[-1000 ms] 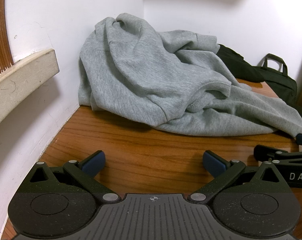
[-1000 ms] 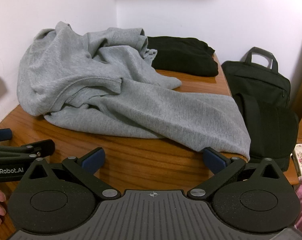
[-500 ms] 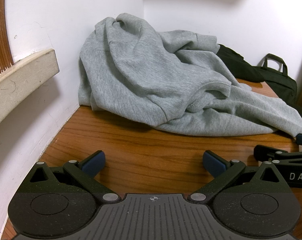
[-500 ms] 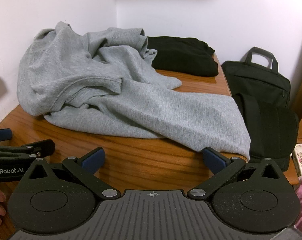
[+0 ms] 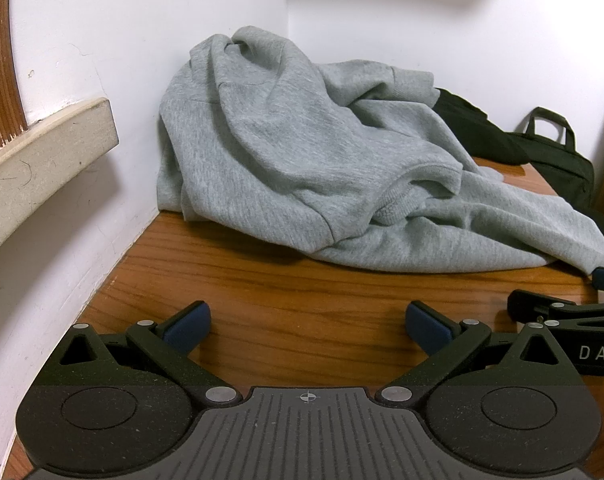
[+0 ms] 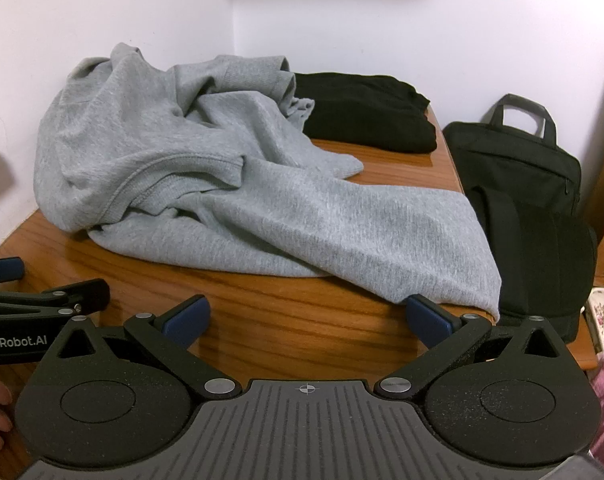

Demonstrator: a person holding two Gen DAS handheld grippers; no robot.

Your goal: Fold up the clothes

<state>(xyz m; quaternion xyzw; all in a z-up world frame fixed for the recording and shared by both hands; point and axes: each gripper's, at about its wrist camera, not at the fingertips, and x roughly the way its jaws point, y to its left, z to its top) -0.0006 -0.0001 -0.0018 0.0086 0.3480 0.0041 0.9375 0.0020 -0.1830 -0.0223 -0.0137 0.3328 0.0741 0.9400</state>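
Behind grey sweatshirt (image 6: 230, 184), half-hidden black garment (image 6: 366, 112).

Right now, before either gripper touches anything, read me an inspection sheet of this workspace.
Surface: wooden table, bare at the near edge.
Job's things: grey sweatshirt lies crumpled, heaped against the corner wall, one part draping over the table's right edge.
Clutter: folded black garment at the back; black bag standing beside the table on the right.
Grippers: left gripper open, empty, low over bare wood; right gripper open, empty, its right finger close to the draped cloth.
Cables: nothing seen.
Surroundings: white walls meeting in a corner; pale ledge on the left.
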